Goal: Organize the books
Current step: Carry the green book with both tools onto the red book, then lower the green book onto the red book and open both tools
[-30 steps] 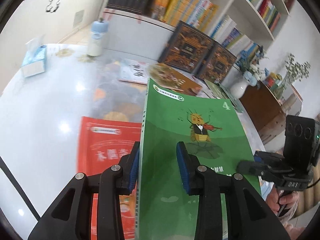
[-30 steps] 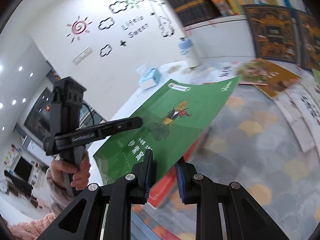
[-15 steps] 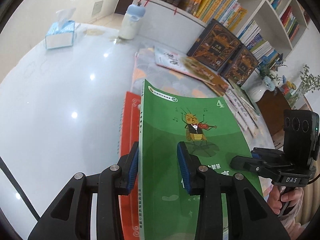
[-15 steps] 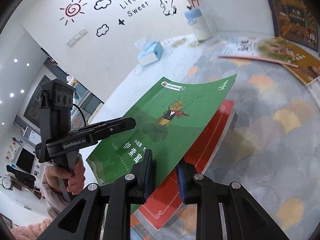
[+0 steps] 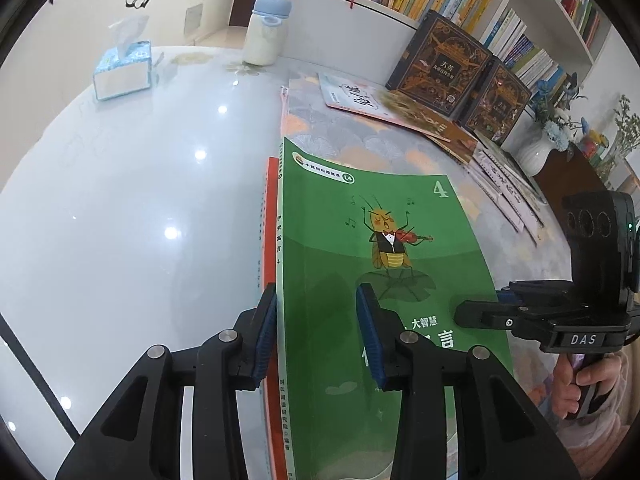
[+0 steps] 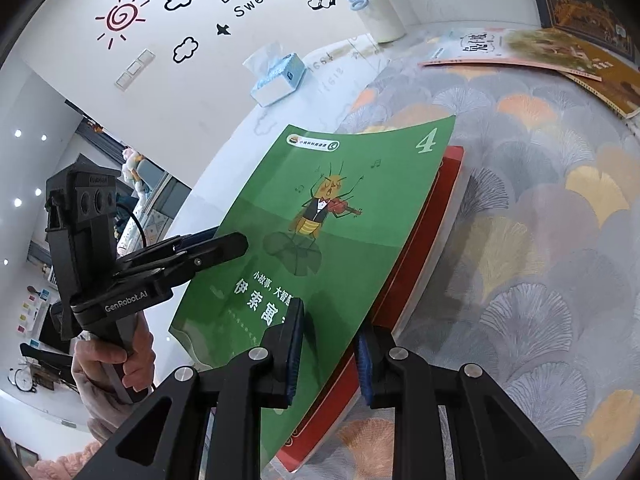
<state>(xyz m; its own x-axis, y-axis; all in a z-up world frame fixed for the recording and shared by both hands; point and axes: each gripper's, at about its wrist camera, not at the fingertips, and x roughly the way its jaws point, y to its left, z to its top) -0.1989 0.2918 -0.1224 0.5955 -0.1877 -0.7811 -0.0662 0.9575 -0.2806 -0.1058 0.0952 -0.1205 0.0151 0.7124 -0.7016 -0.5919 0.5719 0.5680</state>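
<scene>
Left wrist view: my left hand-held gripper (image 5: 316, 330) straddles the spine edge of the green book (image 5: 380, 280), one pad outside the spine, the other on the cover. Its jaws have just been opening a little with the book between them; I cannot tell whether the pads still press. From the right wrist view, my right hand-held gripper (image 6: 330, 350) is clenched on the book's opposite long edge, pads above and below it.

Green book sits over the red book (image 6: 424, 256), near the tabletop's (image 5: 140, 200) front edge, where the patterned mat (image 6: 540, 240) meets bare glass. Its far end curls up, so I judge it not fully settled.

To finish well, I would square the green spine with the red one, lower flat, then let go right side last, drawing both grippers straight back to avoid dragging the cover.

Other books (image 5: 384, 104) lie toward the far right edge.
</scene>
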